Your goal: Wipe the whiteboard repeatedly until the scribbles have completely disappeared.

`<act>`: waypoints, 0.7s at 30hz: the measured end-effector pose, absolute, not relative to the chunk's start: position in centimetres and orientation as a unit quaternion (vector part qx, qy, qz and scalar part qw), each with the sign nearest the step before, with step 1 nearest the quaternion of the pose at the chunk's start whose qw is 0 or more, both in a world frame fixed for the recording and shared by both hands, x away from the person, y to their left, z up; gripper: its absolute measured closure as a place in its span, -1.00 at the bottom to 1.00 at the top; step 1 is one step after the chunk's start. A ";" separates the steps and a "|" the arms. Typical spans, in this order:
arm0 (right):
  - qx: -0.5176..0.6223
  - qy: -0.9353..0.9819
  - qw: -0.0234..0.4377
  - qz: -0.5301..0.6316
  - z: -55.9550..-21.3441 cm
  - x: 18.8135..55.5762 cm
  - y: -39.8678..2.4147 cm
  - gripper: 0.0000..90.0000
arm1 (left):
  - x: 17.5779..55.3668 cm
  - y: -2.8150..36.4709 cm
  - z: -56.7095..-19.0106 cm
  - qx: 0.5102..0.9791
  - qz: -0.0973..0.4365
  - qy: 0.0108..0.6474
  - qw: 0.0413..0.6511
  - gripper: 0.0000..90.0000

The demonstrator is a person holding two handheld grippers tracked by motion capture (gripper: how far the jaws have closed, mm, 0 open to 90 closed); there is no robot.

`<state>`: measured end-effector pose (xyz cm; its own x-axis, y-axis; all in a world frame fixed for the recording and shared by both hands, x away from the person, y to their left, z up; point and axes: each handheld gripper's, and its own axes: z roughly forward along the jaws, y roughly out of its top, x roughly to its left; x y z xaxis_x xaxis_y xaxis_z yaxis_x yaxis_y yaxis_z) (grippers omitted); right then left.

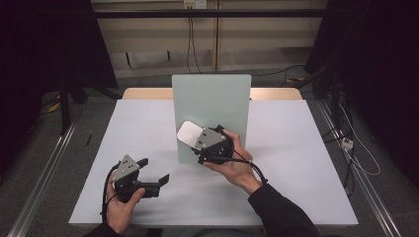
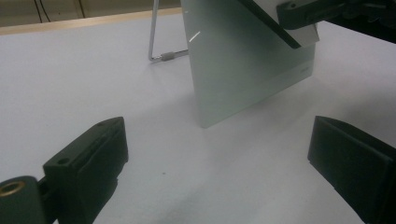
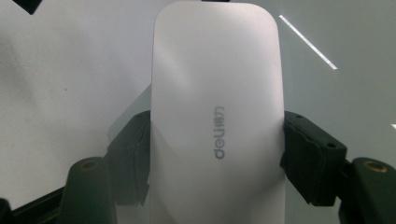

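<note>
A pale green board [image 1: 212,98] stands upright in the middle of the white table [image 1: 296,163], propped by a wire stand [image 2: 154,42] behind it. My right gripper [image 1: 197,140] is shut on a white rounded eraser [image 1: 189,133] with a grey "deli" mark [image 3: 217,116]; black pads [image 3: 313,158] press on both its long sides. The eraser [image 2: 306,37] is held at the board's front face [image 2: 243,70], low on its left part. My left gripper [image 1: 154,171] rests near the front left of the table, open, with nothing between its fingers [image 2: 93,158].
A wooden strip [image 1: 143,93] runs along the table's far edge behind the board. Cables [image 1: 190,44] hang down the wall at the back. Metal rails [image 1: 44,163] flank the table on the floor.
</note>
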<state>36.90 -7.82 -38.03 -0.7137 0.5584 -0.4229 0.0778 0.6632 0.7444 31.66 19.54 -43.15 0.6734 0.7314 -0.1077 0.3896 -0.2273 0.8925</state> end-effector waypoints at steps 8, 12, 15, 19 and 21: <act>0.192 0.852 0.318 0.370 -38.1 36.8 -8.2 -0.30 | 31.7 19.6 -43.2 0.766 0.168 0.366 0.502 -0.89; 0.196 0.852 0.309 0.374 -38.1 36.6 -8.7 -0.30 | 31.7 19.7 -43.3 0.765 0.168 0.368 0.502 -0.89; 0.201 0.853 0.303 0.375 -38.1 36.4 -9.0 -0.30 | 31.8 19.6 -43.3 0.765 0.164 0.368 0.503 -0.89; 0.207 0.853 0.294 0.379 -38.0 36.2 -9.5 -0.30 | 31.8 19.6 -43.3 0.764 0.164 0.369 0.503 -0.89; 0.208 0.853 0.290 0.380 -37.9 36.2 -9.6 -0.30 | 31.7 19.6 -43.3 0.764 0.167 0.367 0.503 -0.89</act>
<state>36.21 -9.62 -37.92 -0.7453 0.5750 -0.3375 0.1341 0.6252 0.7689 31.73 19.64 -43.27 0.6744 0.7295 -0.1141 0.3928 -0.2237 0.8920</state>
